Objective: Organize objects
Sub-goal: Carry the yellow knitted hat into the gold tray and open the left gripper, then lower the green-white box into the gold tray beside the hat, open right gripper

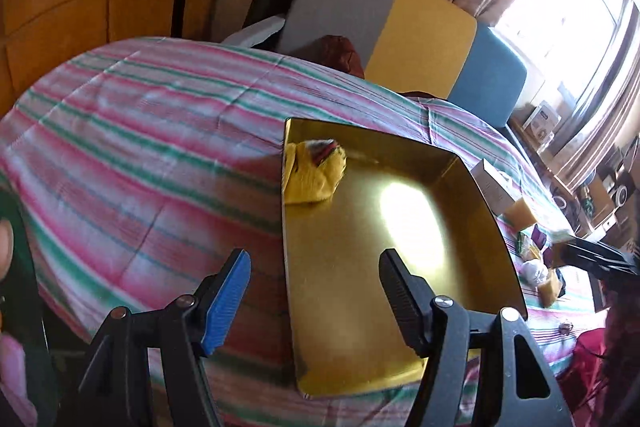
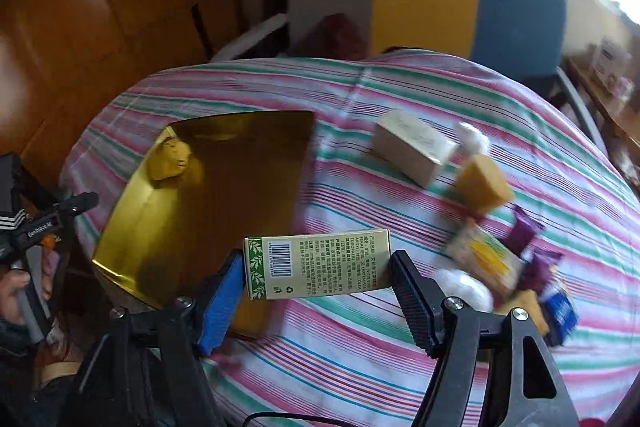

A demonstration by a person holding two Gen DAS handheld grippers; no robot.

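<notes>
Our right gripper point(image 2: 318, 277) clamps green-and-cream printed cardboard box point(image 2: 318, 263) above striped bedcover, beside shiny gold metal tray point(image 2: 224, 195). Our left gripper point(image 1: 314, 293) wide open, empty, over tray's near edge. Yellow crumpled cloth point(image 1: 314, 173) in tray's far corner.

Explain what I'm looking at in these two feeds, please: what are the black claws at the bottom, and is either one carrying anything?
The claws are hand-held two-finger grippers, one in each of a person's hands, each with a wide-angle camera looking along its fingers.

The left wrist view shows the left gripper open and empty above a shiny gold tray on a striped cloth. A crumpled yellow item lies in the tray's far corner.

The right wrist view shows the right gripper clamped on a green-and-cream box with a barcode, held near the tray's edge. Further right on the cloth lie the unsorted things: a pale carton, a tan block, purple packets and some white wrapped pieces. That view is blurred.
</notes>
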